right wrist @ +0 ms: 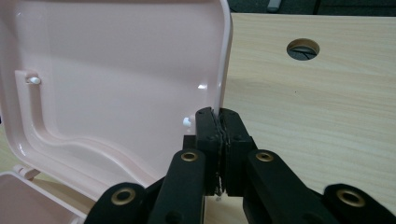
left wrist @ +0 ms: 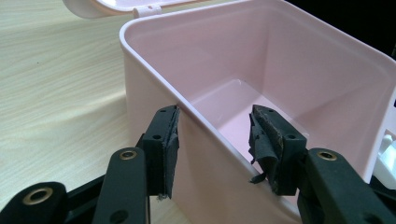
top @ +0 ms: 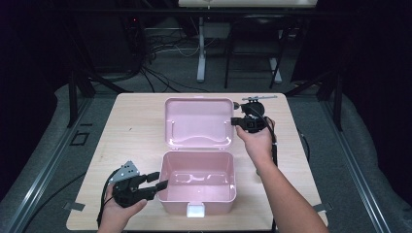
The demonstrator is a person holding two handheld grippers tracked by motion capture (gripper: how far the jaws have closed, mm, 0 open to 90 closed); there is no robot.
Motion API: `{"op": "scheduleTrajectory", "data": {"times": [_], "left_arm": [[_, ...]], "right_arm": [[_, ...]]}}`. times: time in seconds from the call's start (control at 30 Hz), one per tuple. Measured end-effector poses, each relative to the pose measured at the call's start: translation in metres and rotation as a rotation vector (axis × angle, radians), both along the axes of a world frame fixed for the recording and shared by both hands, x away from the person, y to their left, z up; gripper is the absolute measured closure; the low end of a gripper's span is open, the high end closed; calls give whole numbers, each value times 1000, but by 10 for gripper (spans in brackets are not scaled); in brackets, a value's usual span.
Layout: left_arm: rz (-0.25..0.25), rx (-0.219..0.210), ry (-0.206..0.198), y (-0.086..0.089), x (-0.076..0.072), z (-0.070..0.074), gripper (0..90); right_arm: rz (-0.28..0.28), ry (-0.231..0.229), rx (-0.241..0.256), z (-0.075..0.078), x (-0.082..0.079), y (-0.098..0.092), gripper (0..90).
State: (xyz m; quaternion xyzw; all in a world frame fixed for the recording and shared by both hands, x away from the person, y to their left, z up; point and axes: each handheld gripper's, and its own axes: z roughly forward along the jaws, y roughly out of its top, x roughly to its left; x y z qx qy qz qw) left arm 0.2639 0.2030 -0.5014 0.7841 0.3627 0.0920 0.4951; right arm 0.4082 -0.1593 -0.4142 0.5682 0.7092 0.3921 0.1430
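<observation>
A pink box (top: pixel 198 187) stood near the front edge of the table (top: pixel 131 136), its lid (top: pixel 198 121) swung back on the hinge and lying open behind it. The box was empty inside, and a white latch (top: pixel 197 209) showed on its front wall.

The left gripper (top: pixel 163 180) sat at the box's left side, held from below by the person's left hand (top: pixel 119 208). Its jaws were spread apart and straddled the box's left wall, one pad outside and one inside; in the left gripper view the pads (left wrist: pixel 170 149) stood clear of the rim, not pressing on it.

The right gripper (top: pixel 234 120) was at the lid's right edge, gripped by the right hand (top: pixel 257 138). In the right gripper view its jaws were pressed together on the lid's thin rim, which ran up from between the pads. How deep the rim sat in the pads was hard to tell, as the jaws hid that part.

A round hole (right wrist: pixel 303 48) in the tabletop lay well to the right of the lid.
</observation>
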Motion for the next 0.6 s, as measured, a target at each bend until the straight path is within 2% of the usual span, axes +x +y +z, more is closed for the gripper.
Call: {"op": "scheduleTrajectory", "data": {"times": [0.27, 0.6], "left_arm": [[4, -22, 8, 0, 0, -1, 529], [0, -27, 8, 1, 1, -2, 527]], "right_arm": [[-12, 6, 5, -3, 2, 0, 876], [-29, 52, 36, -9, 11, -1, 876]]}}
